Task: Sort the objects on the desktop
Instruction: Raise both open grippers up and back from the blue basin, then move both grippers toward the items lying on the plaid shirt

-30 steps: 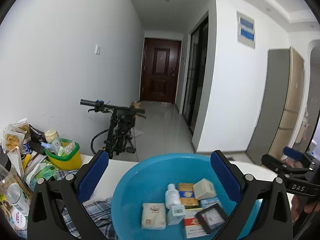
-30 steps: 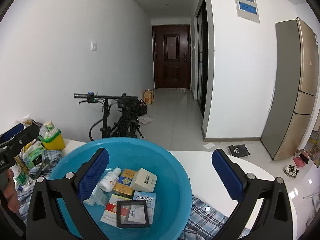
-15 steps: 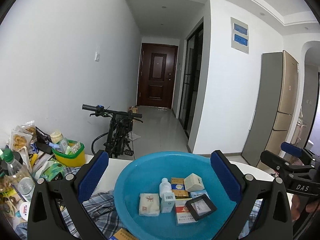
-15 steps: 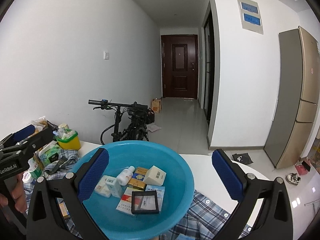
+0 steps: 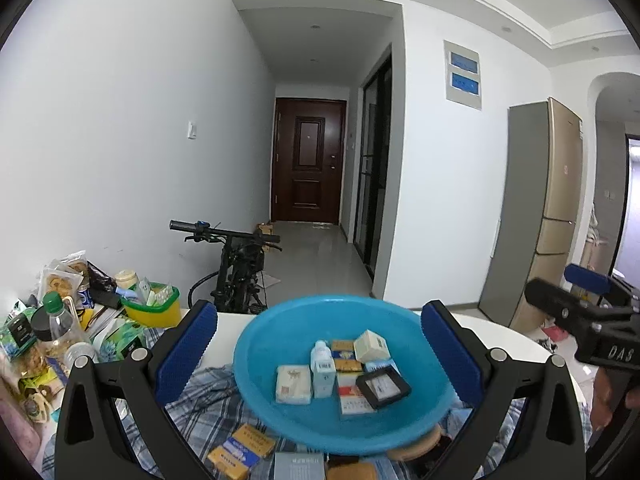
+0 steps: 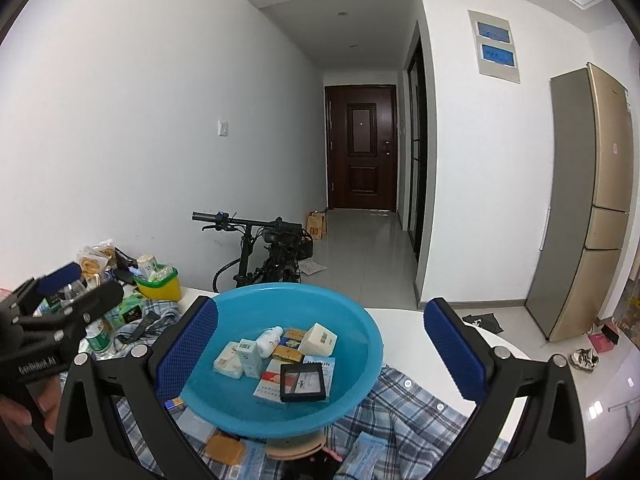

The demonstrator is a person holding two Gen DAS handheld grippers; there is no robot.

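A blue plastic basin rests on a plaid cloth on the table. It holds a white bottle, several small boxes and a black framed item. My left gripper is open and empty, above the basin's near side. My right gripper is also open with nothing between its blue pads, and the basin lies below its left finger. A few loose boxes lie on the cloth under the basin's front edge.
Bottles, snack bags and a yellow-green bin crowd the table's left end. A round white table carries everything. A bicycle leans beyond it, and a fridge stands to the right. A hand holds each gripper's handle.
Both grippers have risen and drawn back from the basin. It now sits lower and smaller in both views, and the cloth and boxes in front of it have come into sight.
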